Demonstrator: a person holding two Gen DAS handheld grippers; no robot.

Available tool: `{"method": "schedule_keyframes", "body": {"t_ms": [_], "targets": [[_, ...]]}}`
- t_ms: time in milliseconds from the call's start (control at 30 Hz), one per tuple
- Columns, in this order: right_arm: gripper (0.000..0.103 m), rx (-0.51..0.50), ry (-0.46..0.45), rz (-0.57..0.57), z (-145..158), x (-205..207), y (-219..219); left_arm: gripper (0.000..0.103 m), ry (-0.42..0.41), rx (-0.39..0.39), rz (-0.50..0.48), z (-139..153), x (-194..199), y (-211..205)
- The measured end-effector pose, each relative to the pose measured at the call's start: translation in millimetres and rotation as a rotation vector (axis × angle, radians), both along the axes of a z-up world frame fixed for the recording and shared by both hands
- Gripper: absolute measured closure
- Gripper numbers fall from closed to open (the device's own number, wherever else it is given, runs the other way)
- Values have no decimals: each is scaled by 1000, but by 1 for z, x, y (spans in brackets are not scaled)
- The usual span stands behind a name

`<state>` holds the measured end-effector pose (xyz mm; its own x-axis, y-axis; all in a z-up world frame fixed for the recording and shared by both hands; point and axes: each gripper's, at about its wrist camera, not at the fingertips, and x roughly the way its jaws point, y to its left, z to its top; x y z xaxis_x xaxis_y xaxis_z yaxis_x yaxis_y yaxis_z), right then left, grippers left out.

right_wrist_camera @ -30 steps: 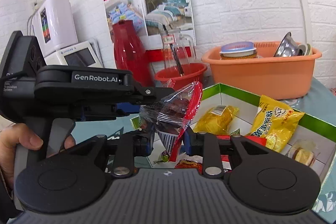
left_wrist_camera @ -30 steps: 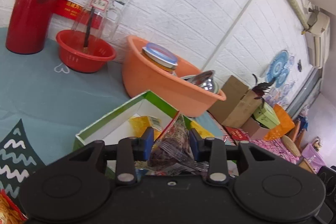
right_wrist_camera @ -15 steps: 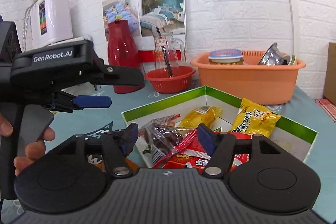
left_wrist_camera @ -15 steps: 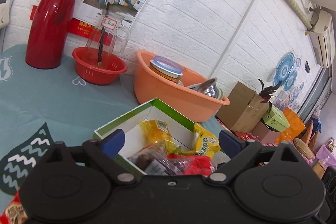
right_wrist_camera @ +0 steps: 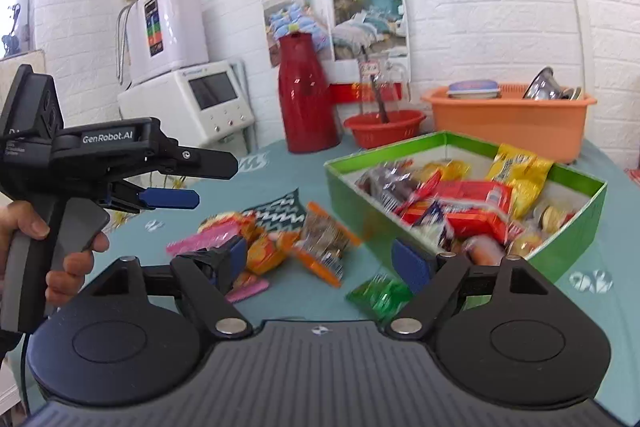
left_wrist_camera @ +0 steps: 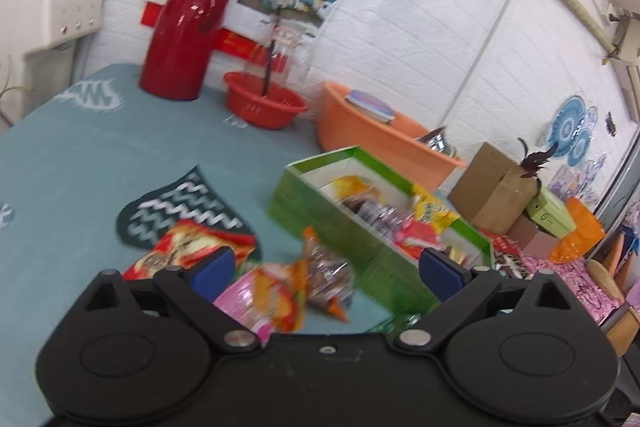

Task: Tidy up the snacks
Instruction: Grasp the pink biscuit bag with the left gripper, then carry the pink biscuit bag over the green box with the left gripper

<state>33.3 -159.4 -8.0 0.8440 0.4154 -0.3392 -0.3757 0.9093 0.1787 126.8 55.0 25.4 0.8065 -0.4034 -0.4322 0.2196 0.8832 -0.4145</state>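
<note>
A green box (right_wrist_camera: pixel 576 223) (left_wrist_camera: pixel 320 203) with white inside holds several snack packets, among them a clear dark packet (right_wrist_camera: pixel 384 183) and a yellow bag (right_wrist_camera: pixel 520 163). Loose snacks lie on the teal cloth beside it: an orange-brown packet (right_wrist_camera: pixel 324 239) (left_wrist_camera: pixel 326 275), a pink and orange bag (left_wrist_camera: pixel 268 299) (right_wrist_camera: pixel 208 239), a red bag (left_wrist_camera: pixel 188 247) and a green packet (right_wrist_camera: pixel 380 295). My left gripper (left_wrist_camera: pixel 326 269) is open and empty above the loose snacks; it also shows in the right wrist view (right_wrist_camera: pixel 176 199). My right gripper (right_wrist_camera: pixel 320 259) is open and empty over them.
A red thermos (right_wrist_camera: pixel 304 103), a red bowl (right_wrist_camera: pixel 384 127) with a glass jug, and an orange basin (right_wrist_camera: pixel 512 123) stand along the white brick wall. White appliances (right_wrist_camera: pixel 188 103) stand at the left. Cardboard boxes (left_wrist_camera: pixel 492 195) sit beyond the table's right edge.
Both grippers let go of the clear dark packet, which now lies in the box. Both opened wide and pulled back from the box toward the loose snacks on the cloth.
</note>
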Motion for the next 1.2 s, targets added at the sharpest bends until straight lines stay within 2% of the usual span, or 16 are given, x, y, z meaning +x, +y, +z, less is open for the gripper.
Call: {"method": "schedule_keyframes", "body": {"t_ms": [200,267,367,400,433,467,500,633,667,733,767,800,1200], "targets": [[0,-3,43,40,-10,-8,13,0,56,15,61,-20,9,22],[0,-9,42,51,-10,-12,15,0,79,9,38,-26,12,25],[0,-10,49,55,-12,-13,16,0,107,42,37,-37,10,23],[0,-9,54,56,-13,-13,17,26,127,55,30,-42,9,22],[0,-8,62,58,-14,-13,18,34,151,40,-2,-48,8,20],[0,-9,68,61,-16,-14,18,41,170,-18,-38,-53,7,21],[0,-13,75,69,-18,-15,19,38,204,-73,-65,-58,5,21],[0,-35,101,98,-26,-20,22,37,210,-119,-151,-61,-9,7],[0,-34,108,105,-28,-21,22,34,218,-135,-178,-61,-12,3],[0,-37,128,122,-33,-21,24,19,222,-147,-197,-60,-19,-2],[0,-42,135,126,-35,-21,26,5,211,-143,-197,-60,-21,-4],[0,-46,137,130,-36,-21,28,0,202,-133,-189,-59,-23,-5],[0,-142,128,222,-35,6,68,3,180,-159,-176,-53,-16,4]]}}
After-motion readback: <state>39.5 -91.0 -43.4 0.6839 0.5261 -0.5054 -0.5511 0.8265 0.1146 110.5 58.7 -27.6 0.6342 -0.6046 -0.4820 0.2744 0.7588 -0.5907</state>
